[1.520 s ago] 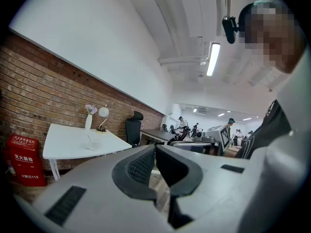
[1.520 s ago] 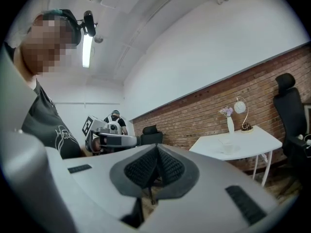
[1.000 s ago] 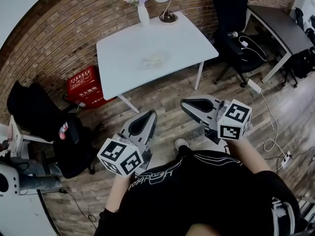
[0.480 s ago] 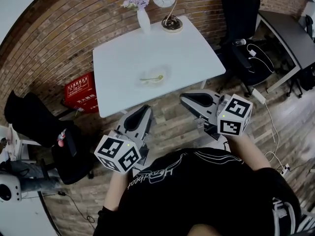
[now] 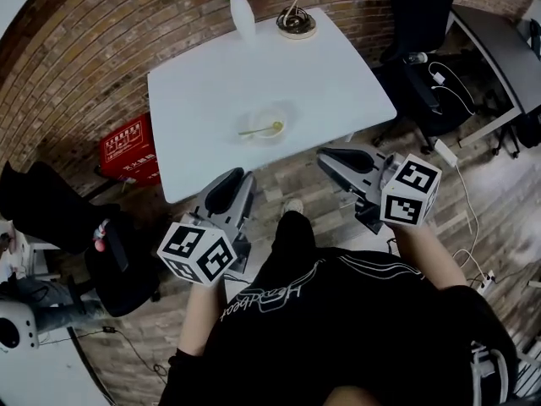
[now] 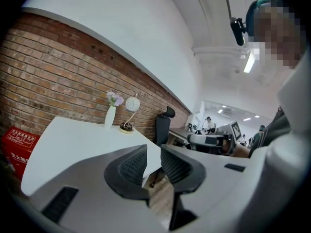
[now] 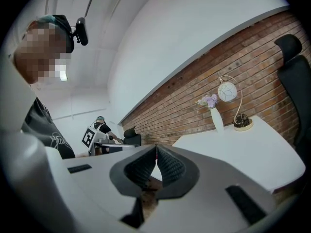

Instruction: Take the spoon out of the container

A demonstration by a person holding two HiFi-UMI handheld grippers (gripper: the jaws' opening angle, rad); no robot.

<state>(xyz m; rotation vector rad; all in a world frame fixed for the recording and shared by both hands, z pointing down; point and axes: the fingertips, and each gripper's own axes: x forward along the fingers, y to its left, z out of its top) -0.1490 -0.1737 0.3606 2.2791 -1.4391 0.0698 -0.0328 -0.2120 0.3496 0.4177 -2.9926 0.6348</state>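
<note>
A shallow clear container sits near the front middle of the white table. In it lies a spoon with its bowl to the right. Both grippers hang short of the table's front edge, over the wooden floor. My left gripper is below and left of the container; its jaws are opening, a narrow gap shows, and nothing is between them. My right gripper is below and right of it, shut and empty. Neither gripper view shows the container.
At the table's far edge stand a white vase with flowers and a globe lamp. A red crate sits on the floor at the left. Black office chairs, a grey desk and floor cables are at the right.
The table with its container has drawn nearer in the head view. Both grippers now sit close to its front edge.
</note>
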